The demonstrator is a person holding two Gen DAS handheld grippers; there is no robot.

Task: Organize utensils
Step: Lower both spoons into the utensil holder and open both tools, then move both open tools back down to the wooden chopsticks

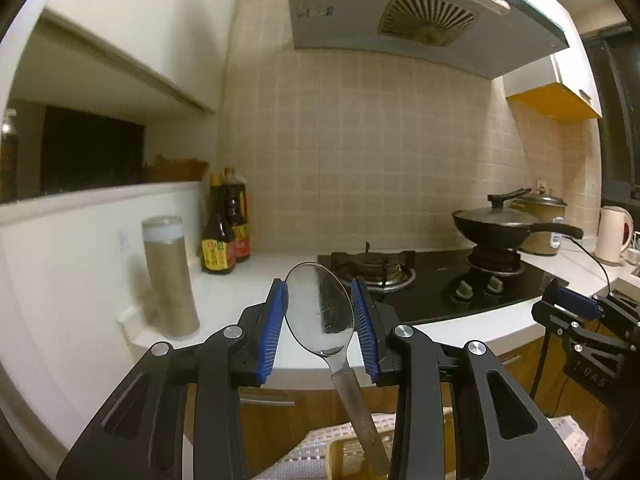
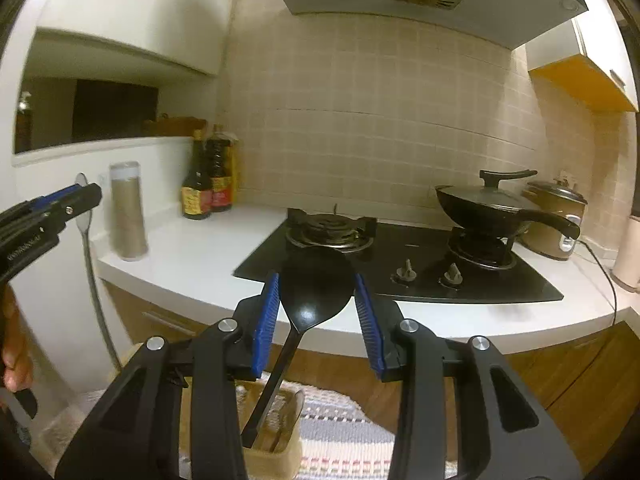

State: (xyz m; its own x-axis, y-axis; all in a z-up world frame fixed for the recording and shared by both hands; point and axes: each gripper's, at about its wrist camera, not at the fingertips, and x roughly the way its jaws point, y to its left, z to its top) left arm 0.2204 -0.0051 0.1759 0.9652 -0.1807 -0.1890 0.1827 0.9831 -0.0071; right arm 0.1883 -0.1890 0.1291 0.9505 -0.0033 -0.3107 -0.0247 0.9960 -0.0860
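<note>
The left gripper (image 1: pixel 319 316), at the lower centre of the left wrist view, is pinching the bowl of a long-handled shiny metal spoon (image 1: pixel 319 308) between its blue ribbed pads; the handle is hanging down toward a pale yellowish woven basket (image 1: pixel 340 456) at the bottom edge. In the right wrist view, the right gripper (image 2: pixel 316 306) is likewise squeezing the head of a black plastic ladle-like spoon (image 2: pixel 314 290), whose handle is dipping into a beige utensil basket (image 2: pixel 276 454) at the lower centre, resting on a striped woven cloth (image 2: pixel 344 436).

Both grips are sitting on curved, smooth heads, so either utensil is probably liable to pivot or slide out, the metal one especially. Its handle tip is hidden, so I cannot tell whether it is inside the basket; released off-centre, it may strike the rim or tip the light basket. The two grippers are working close together and may collide.
</note>
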